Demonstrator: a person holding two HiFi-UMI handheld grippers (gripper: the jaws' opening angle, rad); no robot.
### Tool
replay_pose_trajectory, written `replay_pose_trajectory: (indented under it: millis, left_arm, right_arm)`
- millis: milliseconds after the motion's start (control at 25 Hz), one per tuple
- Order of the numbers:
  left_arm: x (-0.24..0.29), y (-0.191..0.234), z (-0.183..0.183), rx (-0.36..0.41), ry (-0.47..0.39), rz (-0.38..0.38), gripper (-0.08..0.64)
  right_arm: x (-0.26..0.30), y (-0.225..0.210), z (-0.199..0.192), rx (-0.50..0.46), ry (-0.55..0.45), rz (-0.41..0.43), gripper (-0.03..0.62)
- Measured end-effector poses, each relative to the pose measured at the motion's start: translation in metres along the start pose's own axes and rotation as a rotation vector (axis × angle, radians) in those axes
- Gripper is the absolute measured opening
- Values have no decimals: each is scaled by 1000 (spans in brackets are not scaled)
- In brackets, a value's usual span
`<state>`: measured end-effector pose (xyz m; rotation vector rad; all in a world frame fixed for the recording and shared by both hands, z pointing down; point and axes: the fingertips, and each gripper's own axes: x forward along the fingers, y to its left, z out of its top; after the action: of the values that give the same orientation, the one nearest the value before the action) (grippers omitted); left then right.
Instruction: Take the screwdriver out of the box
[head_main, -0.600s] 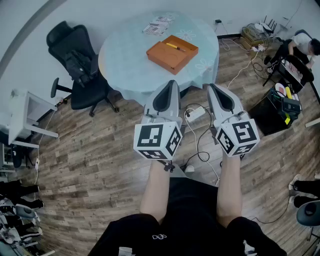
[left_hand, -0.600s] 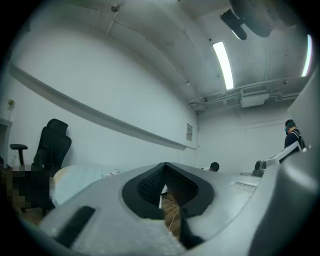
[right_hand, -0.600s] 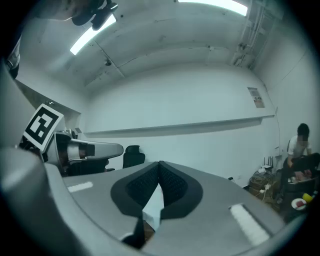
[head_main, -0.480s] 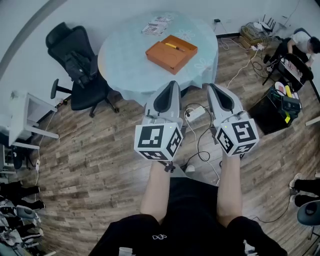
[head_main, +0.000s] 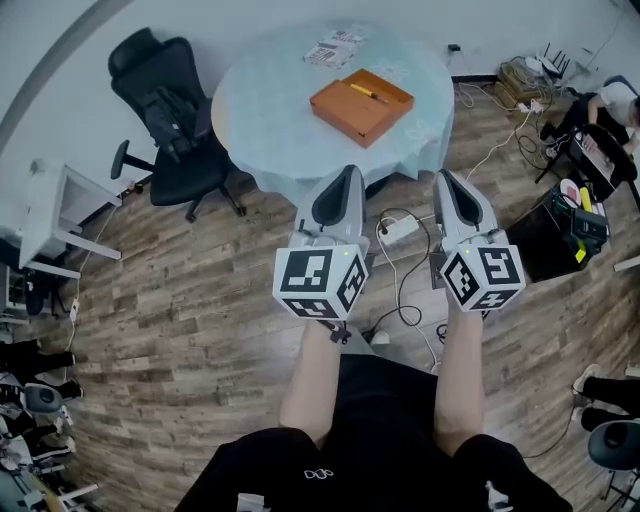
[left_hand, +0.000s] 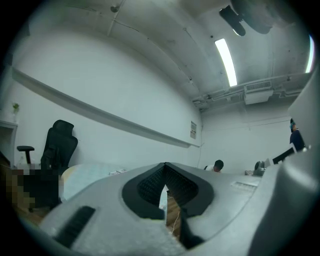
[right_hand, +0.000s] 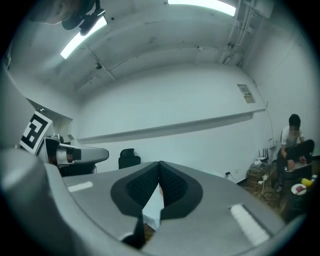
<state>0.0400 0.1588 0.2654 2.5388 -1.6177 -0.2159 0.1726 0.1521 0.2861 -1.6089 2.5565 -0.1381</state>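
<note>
We face a round table (head_main: 270, 110) under a pale cloth at twelve o'clock, well beyond our grippers. A black office chair (head_main: 170, 100) stands beside it at ten o'clock. On the table, toward one o'clock from its middle, sits the open orange box (head_main: 350, 112). The yellow-handled screwdriver (head_main: 366, 94) lies inside it, near the far wall. We hold the left gripper (head_main: 345, 172) and the right gripper (head_main: 443, 176) level and side by side, each with its jaws closed together on nothing.
</note>
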Motion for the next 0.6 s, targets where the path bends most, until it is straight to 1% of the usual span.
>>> replay_pose_trajectory:
  millis: [240,400,480,600]
  left_arm:
    - [-3,14,8,15,-13,40,3]
    - [-7,19,9,28,-11,61,3]
    - [-7,28,7,34,-6,83,3]
    - [-6,47,1,27,7,123,3]
  right_arm:
    - [-2,-21,14,35,-65,-67,11]
    - [4,-28,15,68,-76,-71,11]
    - [11,-28,13,69,-77,-75,11]
    - [27,-23,13,71,-77,-50,11]
